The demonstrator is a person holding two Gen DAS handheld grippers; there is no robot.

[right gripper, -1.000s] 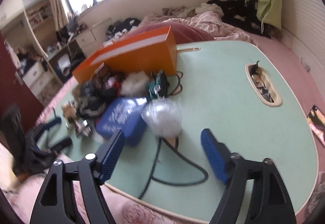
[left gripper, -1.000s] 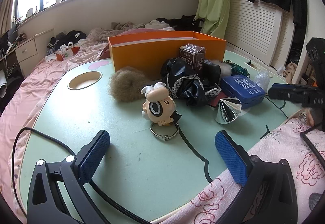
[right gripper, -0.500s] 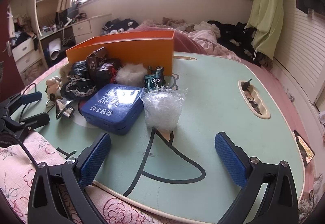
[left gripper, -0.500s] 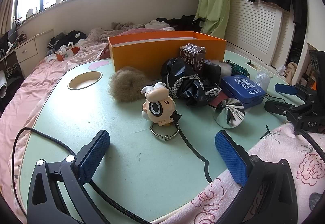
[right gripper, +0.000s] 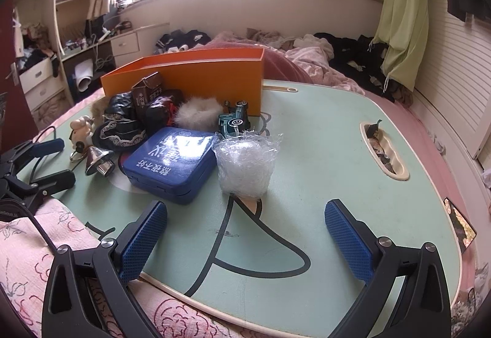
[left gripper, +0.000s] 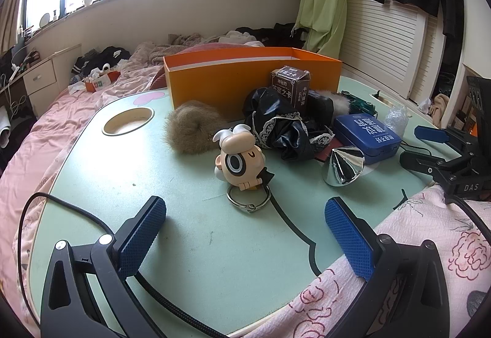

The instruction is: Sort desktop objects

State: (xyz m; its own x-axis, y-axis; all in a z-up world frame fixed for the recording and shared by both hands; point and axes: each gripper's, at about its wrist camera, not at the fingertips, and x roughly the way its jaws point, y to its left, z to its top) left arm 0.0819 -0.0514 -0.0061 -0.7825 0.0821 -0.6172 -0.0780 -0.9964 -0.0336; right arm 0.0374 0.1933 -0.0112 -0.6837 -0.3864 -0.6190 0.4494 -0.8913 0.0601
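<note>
While spread wide and empty, right claw poised low over tabletop, aimed at crinkled plastic wrap bundle just ahead. Left claw likewise spread and empty, facing cartoon figure keyring. Beyond: blue tin, silver cone, black lace cloth, clustered before orange box, judged the sorting bin, nothing visibly sorted yet.

pale green lap table carries orange box, blue tin, figurine, perhaps bubble wrap.
</note>
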